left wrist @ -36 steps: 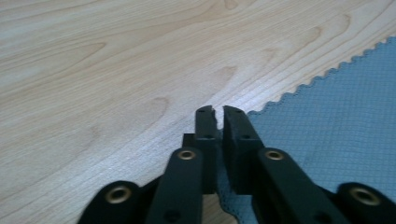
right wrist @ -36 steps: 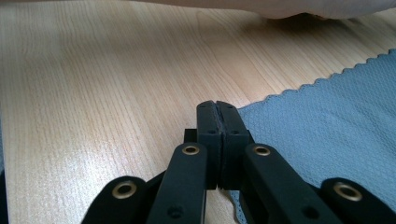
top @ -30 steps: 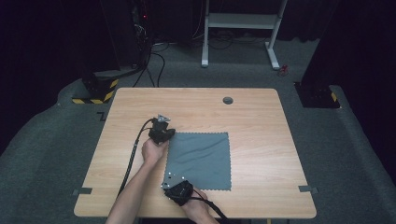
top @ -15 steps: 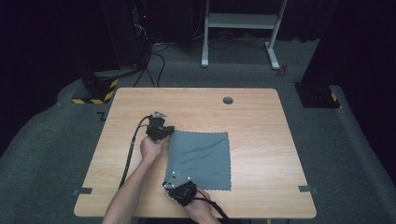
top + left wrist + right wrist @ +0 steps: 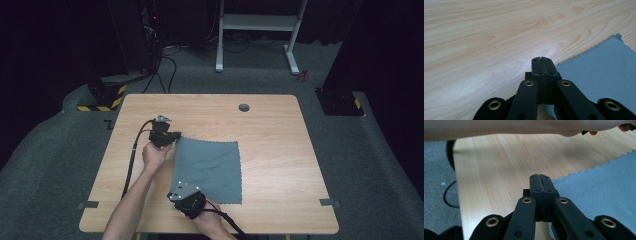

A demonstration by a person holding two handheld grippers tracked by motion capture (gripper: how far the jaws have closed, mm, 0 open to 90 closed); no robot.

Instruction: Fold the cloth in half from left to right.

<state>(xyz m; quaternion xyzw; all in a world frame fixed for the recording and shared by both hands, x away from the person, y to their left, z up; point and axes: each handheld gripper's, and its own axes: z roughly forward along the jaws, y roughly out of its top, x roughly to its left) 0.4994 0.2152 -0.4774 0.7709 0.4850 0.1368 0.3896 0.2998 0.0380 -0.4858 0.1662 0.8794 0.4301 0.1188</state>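
Both tongs (left (image 5: 541, 58), right (image 5: 540, 176)) pinch cloth (image 5: 212, 167) corners.

Cloth (image 5: 599, 75) corner hidden behind left gripper (image 5: 541, 60).

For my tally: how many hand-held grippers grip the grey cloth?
2. The left hand-held gripper pinches the cloth's far left corner; the right hand-held gripper pinches its near left corner.

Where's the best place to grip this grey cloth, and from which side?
By its two left corners, from the left edge. The grey cloth lies nearly flat on the table, so only edges give the jaws something to pinch. The left gripper and right gripper are already shut on those corners.
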